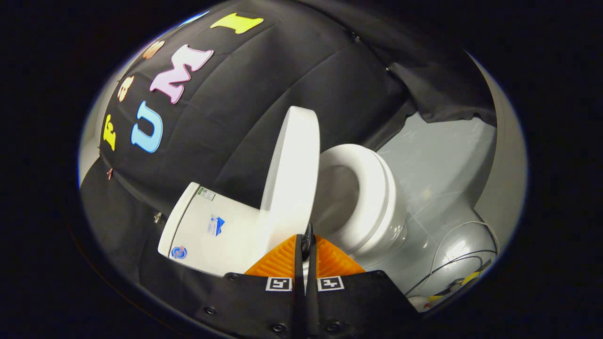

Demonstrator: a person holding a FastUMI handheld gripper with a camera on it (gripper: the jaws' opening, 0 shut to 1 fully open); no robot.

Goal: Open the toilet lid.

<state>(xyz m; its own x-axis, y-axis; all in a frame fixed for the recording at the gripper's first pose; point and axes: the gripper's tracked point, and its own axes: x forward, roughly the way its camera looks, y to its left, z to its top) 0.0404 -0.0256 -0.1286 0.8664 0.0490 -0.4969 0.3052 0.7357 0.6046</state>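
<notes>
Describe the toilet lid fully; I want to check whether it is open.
The toilet lid is a smooth, glossy white oval that looks like plastic. It is raised, standing roughly upright between the tank and the seat ring, so the bowl opening is uncovered. Its lower edge sits just ahead of the gripper, whose fingers are nearly closed together there; whether they pinch the edge cannot be told.

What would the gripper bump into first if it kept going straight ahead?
Most likely the raised white plastic toilet lid: the gripper, fingers closed together, sits right at its edge. Depth is hard to judge here.
</notes>
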